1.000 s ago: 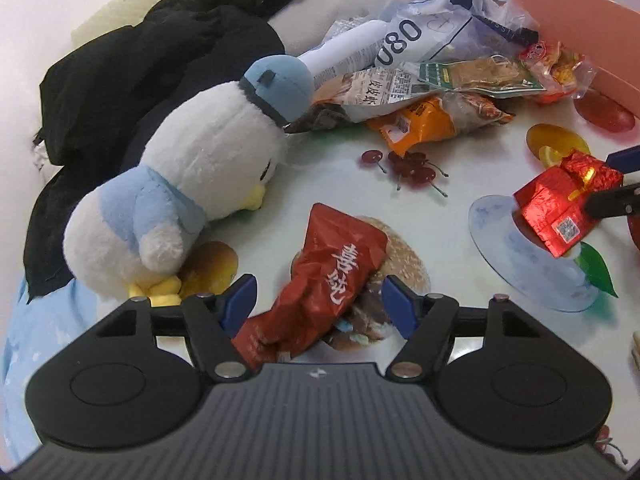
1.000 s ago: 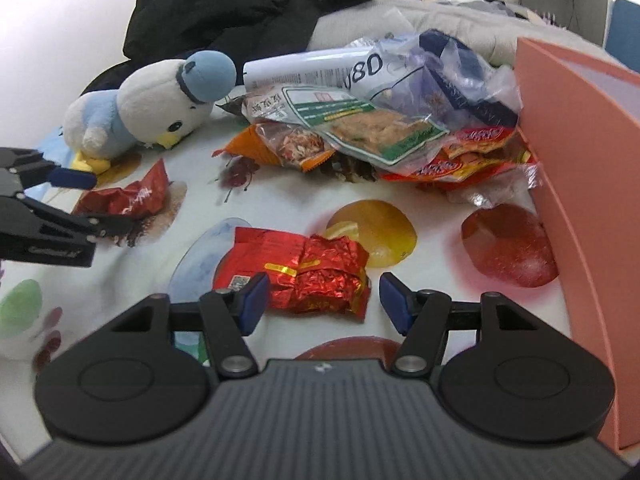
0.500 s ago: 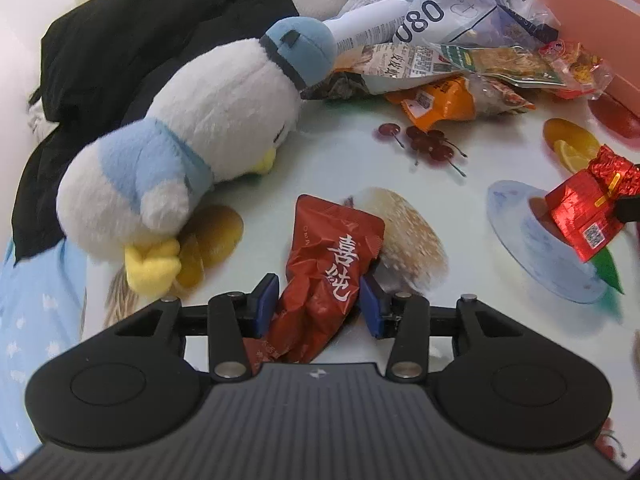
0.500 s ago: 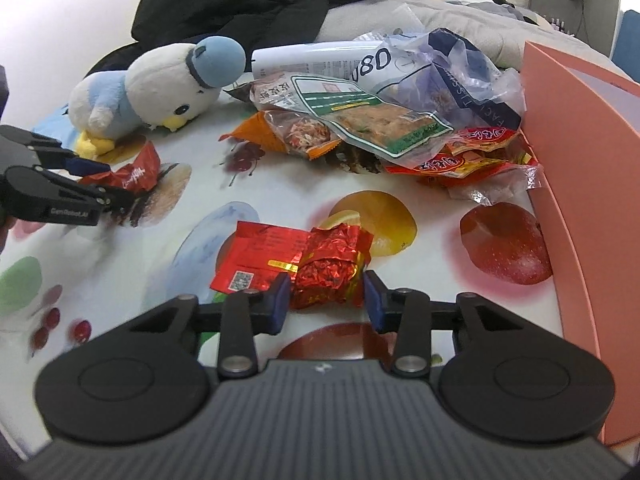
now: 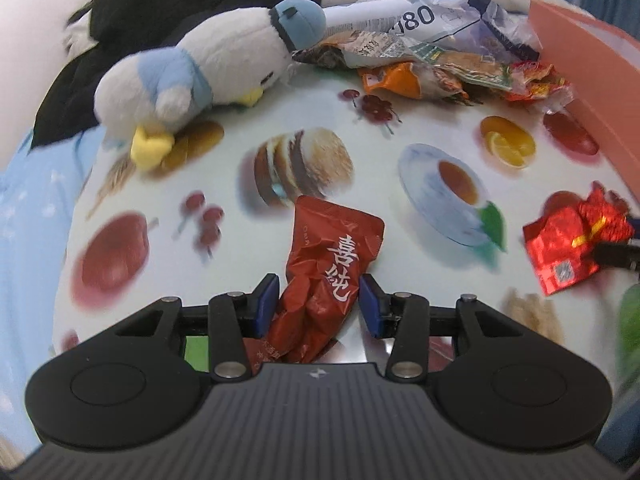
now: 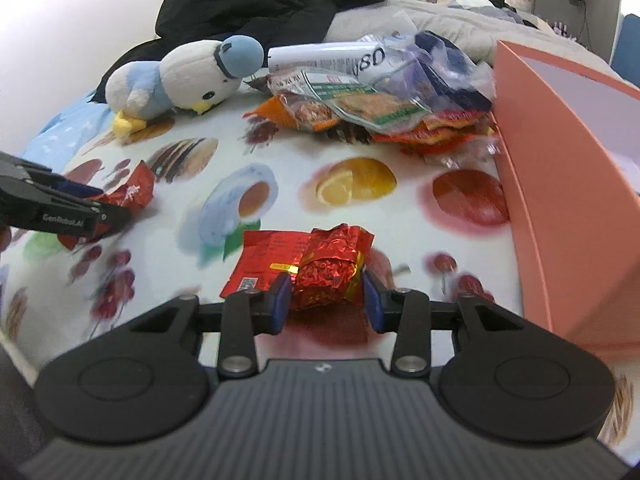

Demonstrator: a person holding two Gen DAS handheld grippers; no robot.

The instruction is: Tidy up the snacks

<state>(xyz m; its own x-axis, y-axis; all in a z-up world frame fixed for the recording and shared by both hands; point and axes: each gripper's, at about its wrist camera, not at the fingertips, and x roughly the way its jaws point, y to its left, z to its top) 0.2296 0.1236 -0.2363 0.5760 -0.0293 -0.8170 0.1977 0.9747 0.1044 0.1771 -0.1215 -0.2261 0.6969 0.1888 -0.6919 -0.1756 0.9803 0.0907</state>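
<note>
Red foil marks both items now secured. Over the last second each gripper went from standing open around a packet to clamping it, and both packets have left their former spots on the fruit-printed tabletop (image 5: pixel 400 128).

Left gripper (image 5: pixel 319 306): jaws narrowed to a middling gap, blue pads pressing the crumpled lower half of the dark red packet (image 5: pixel 332 264) with white characters. The packet's upper end sticks out forward, over the printed cloth. It previously lay across the burger print; that print is now uncovered.

Right gripper (image 6: pixel 324 304): jaws likewise part closed, pinching the bunched end of the shiny red foil packet (image 6: pixel 316 264); its flat end trails to the left. The cup print it partly covered is now fully exposed.

Status: both grasps appear complete and both loads look raised clear of the surface, though blur prevents confirming contact. The logical next destination is the pink box (image 6: pixel 568 184) at the right edge. The remaining snack pile (image 6: pixel 376 108) lies beside the plush bird (image 6: pixel 188 80), untouched.
</note>
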